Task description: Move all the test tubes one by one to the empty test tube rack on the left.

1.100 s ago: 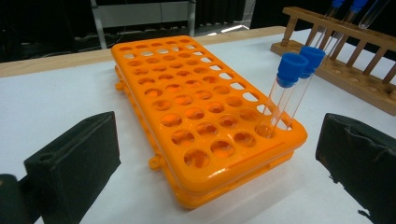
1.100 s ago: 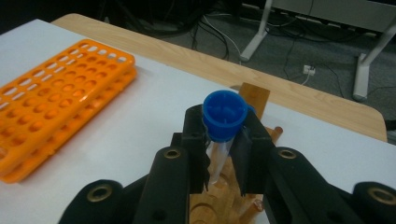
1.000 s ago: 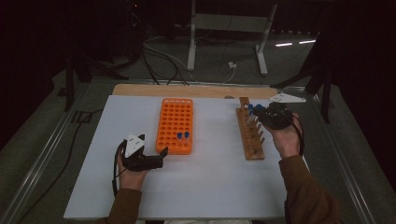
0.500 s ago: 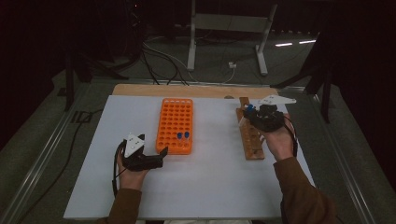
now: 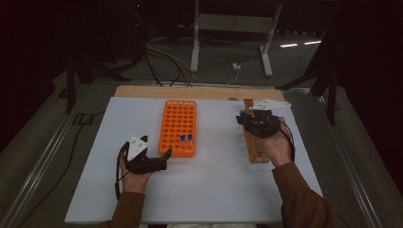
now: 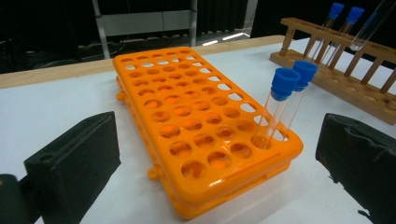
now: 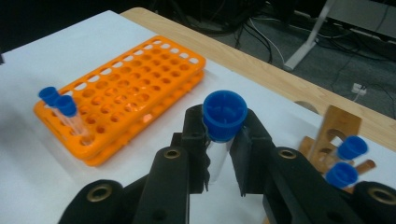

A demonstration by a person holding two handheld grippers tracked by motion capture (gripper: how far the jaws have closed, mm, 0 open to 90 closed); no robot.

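Note:
An orange tube rack (image 5: pixel 179 127) (image 6: pixel 196 121) (image 7: pixel 126 98) lies in the middle of the white table, with two blue-capped tubes (image 5: pixel 186 138) (image 6: pixel 286 100) (image 7: pixel 60 108) standing in its near right corner. A wooden rack (image 5: pixel 253 142) (image 6: pixel 336 74) (image 7: pixel 334 130) at the right holds two more capped tubes (image 7: pixel 346 161). My right gripper (image 5: pixel 247 118) (image 7: pixel 223 140) hovers over the wooden rack's far end, shut on a blue-capped tube (image 7: pixel 224 122) just below its cap. My left gripper (image 5: pixel 164 159) rests open on the table by the orange rack's near left corner, nothing between its jaws.
A wooden strip (image 5: pixel 142 91) runs along the table's far edge. Beyond it are cables and the feet of a metal stand (image 5: pixel 230 47) on the floor. Metal rails (image 5: pixel 43 156) flank the table on both sides.
My right gripper has carried the tube leftward, from the wooden rack's right side to above its far end toward the orange rack. The left gripper has stayed put.

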